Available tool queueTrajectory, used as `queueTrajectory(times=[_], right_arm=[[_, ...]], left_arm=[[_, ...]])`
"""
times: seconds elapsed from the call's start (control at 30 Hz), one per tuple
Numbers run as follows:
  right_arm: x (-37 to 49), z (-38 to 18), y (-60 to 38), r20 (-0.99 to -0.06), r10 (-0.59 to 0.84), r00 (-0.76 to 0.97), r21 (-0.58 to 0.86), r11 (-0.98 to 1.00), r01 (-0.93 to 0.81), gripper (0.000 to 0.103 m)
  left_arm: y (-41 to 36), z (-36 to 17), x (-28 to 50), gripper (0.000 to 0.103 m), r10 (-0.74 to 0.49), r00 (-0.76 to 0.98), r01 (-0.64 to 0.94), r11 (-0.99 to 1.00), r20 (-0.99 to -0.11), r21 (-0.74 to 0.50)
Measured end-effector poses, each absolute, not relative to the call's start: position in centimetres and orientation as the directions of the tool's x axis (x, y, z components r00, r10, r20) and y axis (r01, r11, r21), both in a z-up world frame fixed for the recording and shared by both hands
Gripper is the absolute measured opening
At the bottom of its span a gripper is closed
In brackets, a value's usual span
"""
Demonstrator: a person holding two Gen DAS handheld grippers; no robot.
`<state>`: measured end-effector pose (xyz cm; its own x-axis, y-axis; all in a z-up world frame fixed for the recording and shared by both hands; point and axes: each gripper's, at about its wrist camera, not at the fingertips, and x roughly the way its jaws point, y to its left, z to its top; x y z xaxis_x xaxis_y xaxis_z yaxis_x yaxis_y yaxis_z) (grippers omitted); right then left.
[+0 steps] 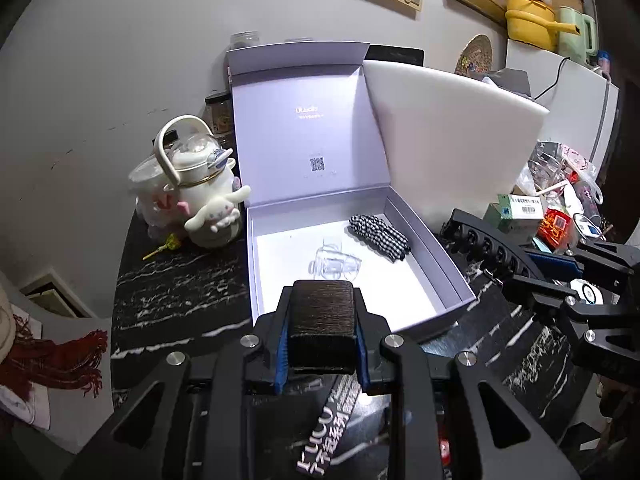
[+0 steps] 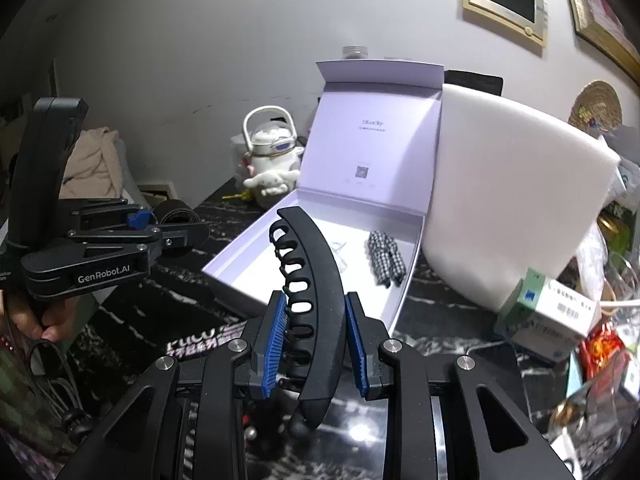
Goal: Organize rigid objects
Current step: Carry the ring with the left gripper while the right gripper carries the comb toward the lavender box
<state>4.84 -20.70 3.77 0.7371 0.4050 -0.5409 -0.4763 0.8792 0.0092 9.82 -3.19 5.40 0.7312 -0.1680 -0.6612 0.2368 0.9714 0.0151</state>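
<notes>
A dark wood-grained block (image 1: 322, 326) is clamped between the pads of the left gripper (image 1: 322, 344), and a long black hair clip (image 2: 308, 312) is pinched across its middle by the right gripper (image 2: 316, 344), both held before the open lavender box (image 1: 448, 264). A small clear glass piece (image 1: 334, 264) and a checked fabric item (image 1: 378, 236) already lie inside. The long clip could be levered out of its narrow grip if an end were caught on the box wall, and the glass could be struck if the block were let go directly above it.

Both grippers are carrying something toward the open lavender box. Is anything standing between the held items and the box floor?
Nothing visible blocks either. The left gripper holds a dark brown block and the right gripper a black hair clip, both short of the open box. Inside, a checked fabric piece and clear glass item leave bare floor.
</notes>
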Motion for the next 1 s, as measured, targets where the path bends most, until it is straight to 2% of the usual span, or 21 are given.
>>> queueTrajectory(times=[0.43, 1.0], right_arm=[[10.7, 4.8, -21.1, -0.537, 0.384, 0.751, -0.005, 0.889, -0.458, 0.029], [17.1, 4.7, -18.9, -0.549, 0.424, 0.72, -0.006, 0.859, -0.511, 0.029]], left_arm=[[-3.7, 5.5, 15.1, 0.025, -0.174, 0.729, 0.257, 0.966, -0.662, 0.029], [-3.6, 4.3, 21.6, 0.025, -0.145, 0.708, 0.261, 0.963, -0.691, 0.065]])
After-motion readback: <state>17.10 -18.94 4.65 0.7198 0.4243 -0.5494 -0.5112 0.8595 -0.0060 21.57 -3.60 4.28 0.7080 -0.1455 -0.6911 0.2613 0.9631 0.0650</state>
